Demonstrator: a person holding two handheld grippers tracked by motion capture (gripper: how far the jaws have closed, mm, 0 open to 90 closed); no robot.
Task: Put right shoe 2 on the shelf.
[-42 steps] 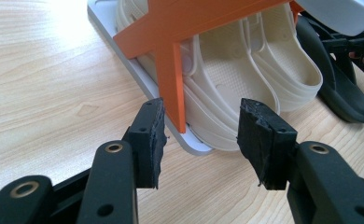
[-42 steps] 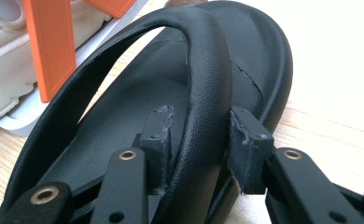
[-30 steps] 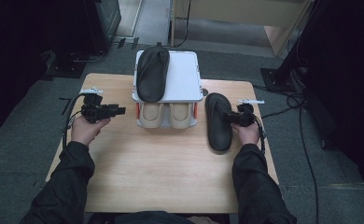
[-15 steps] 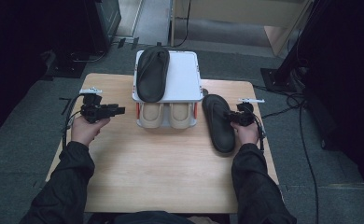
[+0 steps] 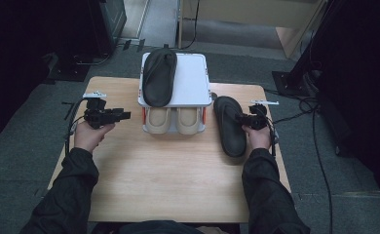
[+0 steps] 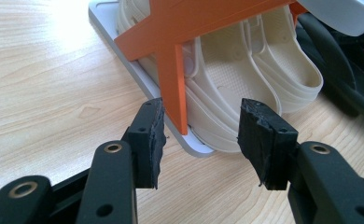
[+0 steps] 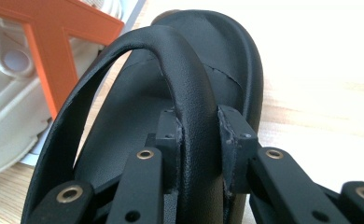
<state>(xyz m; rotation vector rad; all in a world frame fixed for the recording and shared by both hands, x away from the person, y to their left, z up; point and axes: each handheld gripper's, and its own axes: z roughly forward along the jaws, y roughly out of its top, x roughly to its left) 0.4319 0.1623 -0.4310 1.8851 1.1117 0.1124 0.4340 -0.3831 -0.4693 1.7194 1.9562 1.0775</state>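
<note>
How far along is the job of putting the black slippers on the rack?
Done: one black slipper lies on the rack's top shelf, and a beige pair sits on the shelf below. In hand: the right gripper is clamped on the second black slipper's strap, the slipper on the table. Left: setting it beside the first. The left gripper is open, idle.
</note>
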